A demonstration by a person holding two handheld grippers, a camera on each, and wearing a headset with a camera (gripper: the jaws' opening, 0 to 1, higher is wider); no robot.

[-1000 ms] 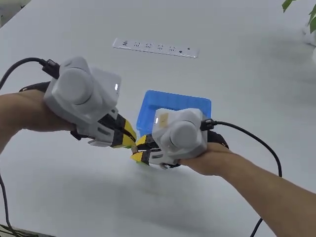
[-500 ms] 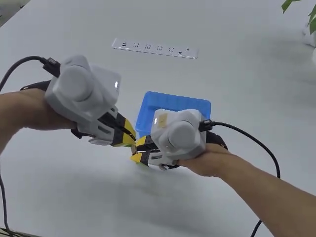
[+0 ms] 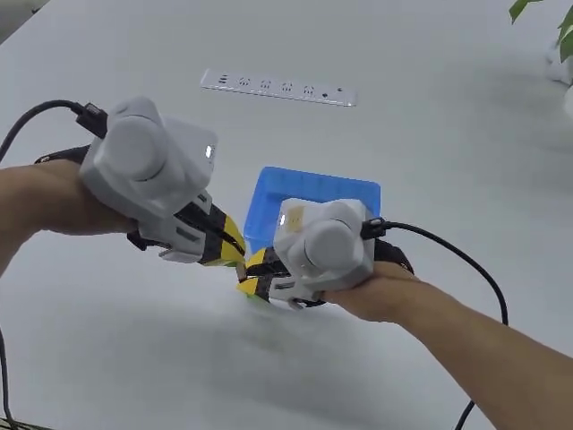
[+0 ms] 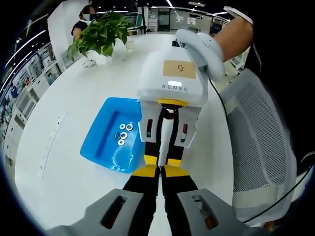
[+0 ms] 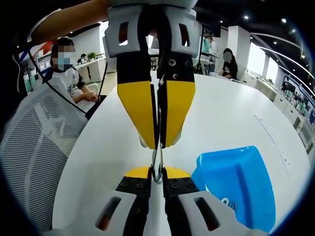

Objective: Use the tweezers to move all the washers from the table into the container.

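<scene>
Clamping the tweezers [image 5: 157, 164] from opposite ends, left claw [image 4: 161, 172] and right claw [image 5: 157, 178] are closed.

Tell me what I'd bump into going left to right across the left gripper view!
power strip → container → right gripper → chair

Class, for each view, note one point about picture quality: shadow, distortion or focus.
Head view: even light, a faint soft shadow on the table. Left gripper view: fisheye bends the table edge; the washers are sharp. Right gripper view: the tweezers are sharp, the mesh chair bulges near the edge.
</scene>
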